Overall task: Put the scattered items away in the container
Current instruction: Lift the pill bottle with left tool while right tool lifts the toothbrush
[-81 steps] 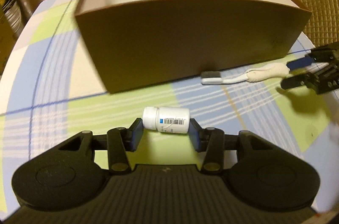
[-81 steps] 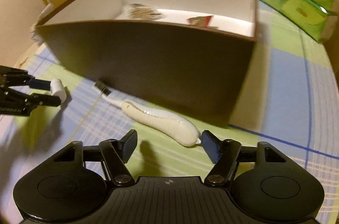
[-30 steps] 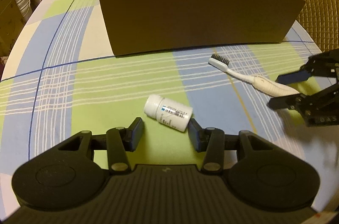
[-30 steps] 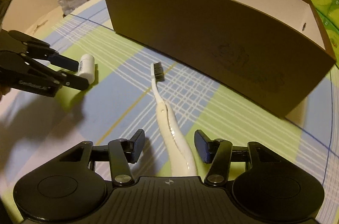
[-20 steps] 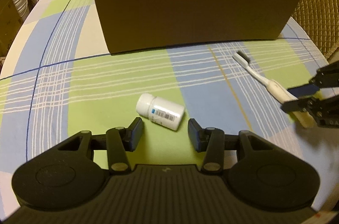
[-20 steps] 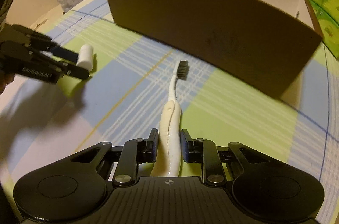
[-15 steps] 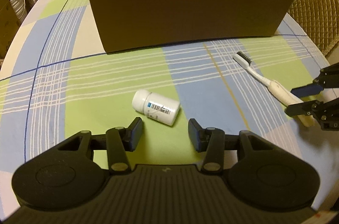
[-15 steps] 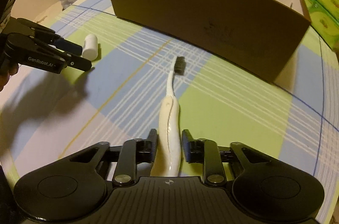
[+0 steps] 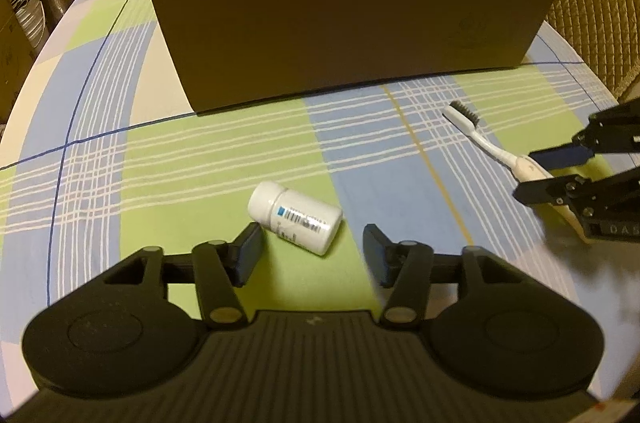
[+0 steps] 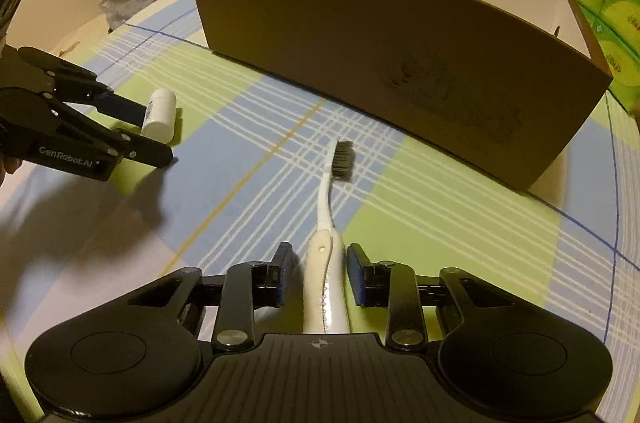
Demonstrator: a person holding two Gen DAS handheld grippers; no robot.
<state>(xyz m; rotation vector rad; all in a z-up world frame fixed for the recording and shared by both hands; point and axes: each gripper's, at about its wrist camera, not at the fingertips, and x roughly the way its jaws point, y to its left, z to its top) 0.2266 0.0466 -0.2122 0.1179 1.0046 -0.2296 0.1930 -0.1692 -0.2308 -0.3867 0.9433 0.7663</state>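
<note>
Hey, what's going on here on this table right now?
A person is tidying with two handheld grippers. The right gripper is closing around a toothbrush handle. The left gripper is opening beside a white pill bottle lying on the tablecloth. Neither thing is in the brown box yet.

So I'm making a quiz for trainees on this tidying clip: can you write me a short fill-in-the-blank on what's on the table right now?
1. The white pill bottle lies on its ____ on the checked tablecloth.
2. The handle of the ____ sits between the closing jaws of the right gripper.
3. The toothbrush's bristles point toward the brown ____.
4. The left gripper, its jaws opening, has the ____ just in front of it.

Missing words: side; toothbrush; box; pill bottle
</note>
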